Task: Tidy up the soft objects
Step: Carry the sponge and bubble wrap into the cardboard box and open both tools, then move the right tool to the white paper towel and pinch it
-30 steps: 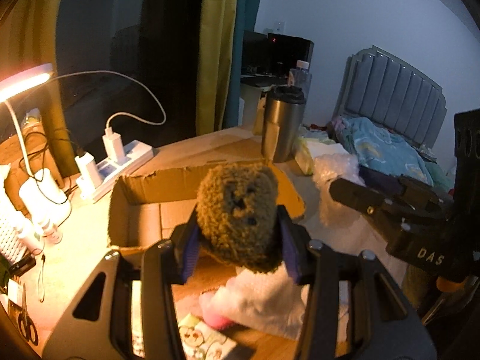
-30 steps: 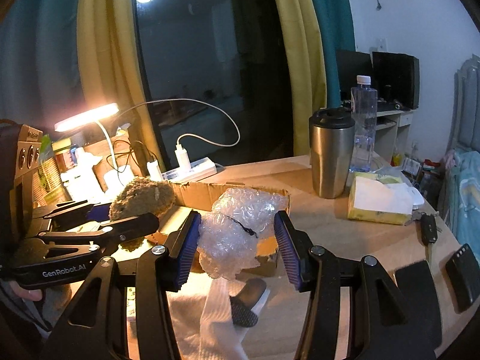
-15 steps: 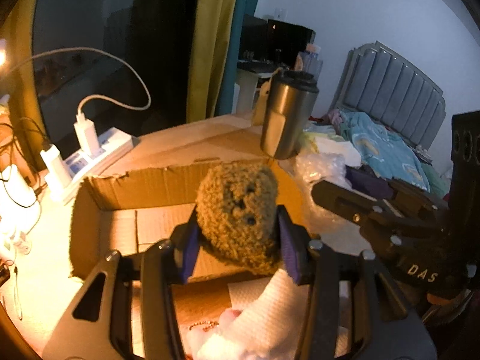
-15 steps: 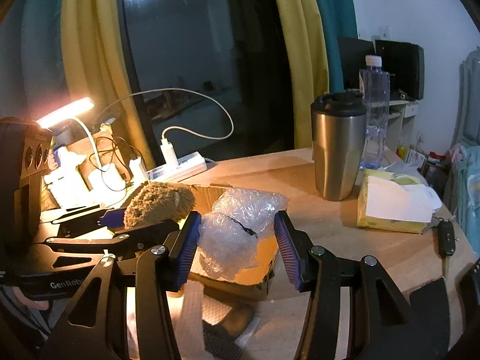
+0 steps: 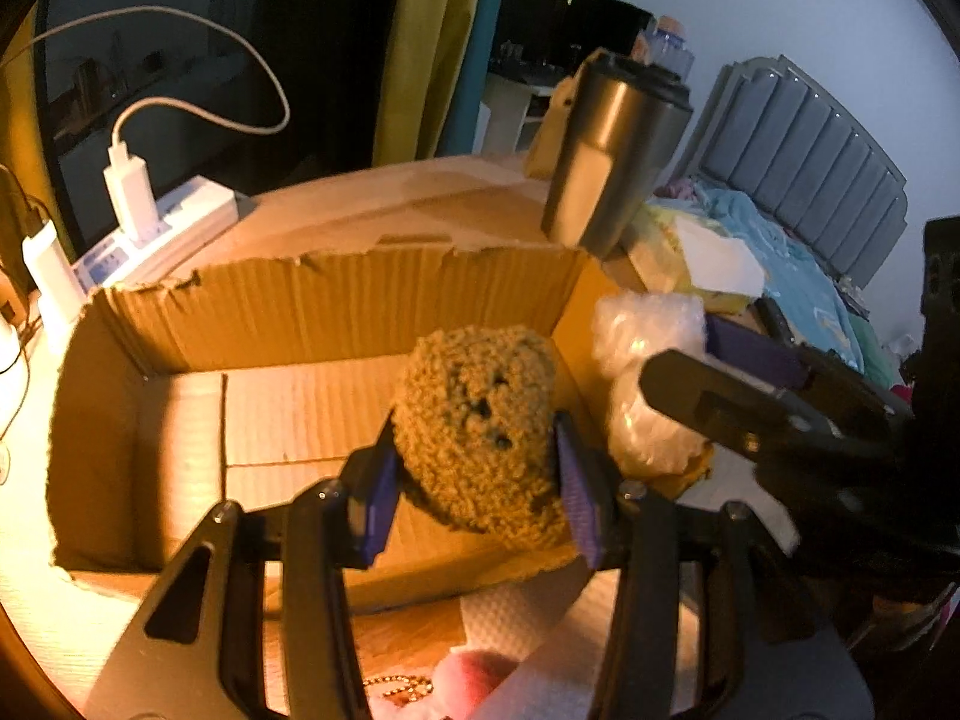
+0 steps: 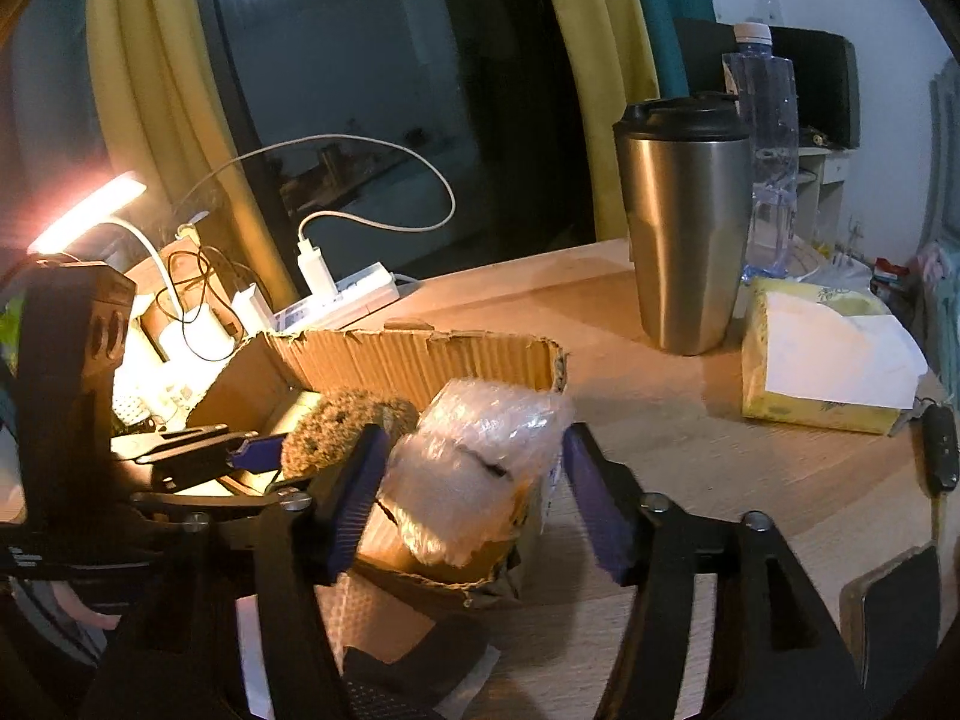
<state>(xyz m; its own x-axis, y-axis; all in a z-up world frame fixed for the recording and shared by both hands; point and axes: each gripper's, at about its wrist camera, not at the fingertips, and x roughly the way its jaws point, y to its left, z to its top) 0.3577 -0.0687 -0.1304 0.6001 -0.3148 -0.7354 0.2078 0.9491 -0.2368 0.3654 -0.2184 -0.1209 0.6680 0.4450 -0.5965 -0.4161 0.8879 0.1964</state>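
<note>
Cardboard box (image 5: 336,312) with torn rims sits open on the wooden table (image 6: 690,468), its floor bare where it shows. Left gripper (image 5: 480,480) has its purple-padded jaws pinching a brown fuzzy plush (image 5: 480,426), held above the box's interior near the right wall, at about 3 o'clock from the box's middle. Right gripper (image 6: 468,492) has its jaws around a crumpled wad of bubble wrap (image 6: 474,468); the left pad touches the wad, while the right pad seems to stand a little off it, so I cannot tell whether the grip is firm. That wad hangs over the box's near right corner, just beside the plush, which lies at 9 o'clock from it in the right wrist view.

Beyond the box, at 1 o'clock, a steel tumbler (image 6: 684,228) with a black lid stands upright, a clear water bottle (image 6: 768,150) just behind it and a yellow tissue pack (image 6: 822,372) near its right. At 11 o'clock a white power strip (image 5: 162,234) carries plugged chargers. White paper towel (image 5: 540,630) lies on the table under the left gripper
</note>
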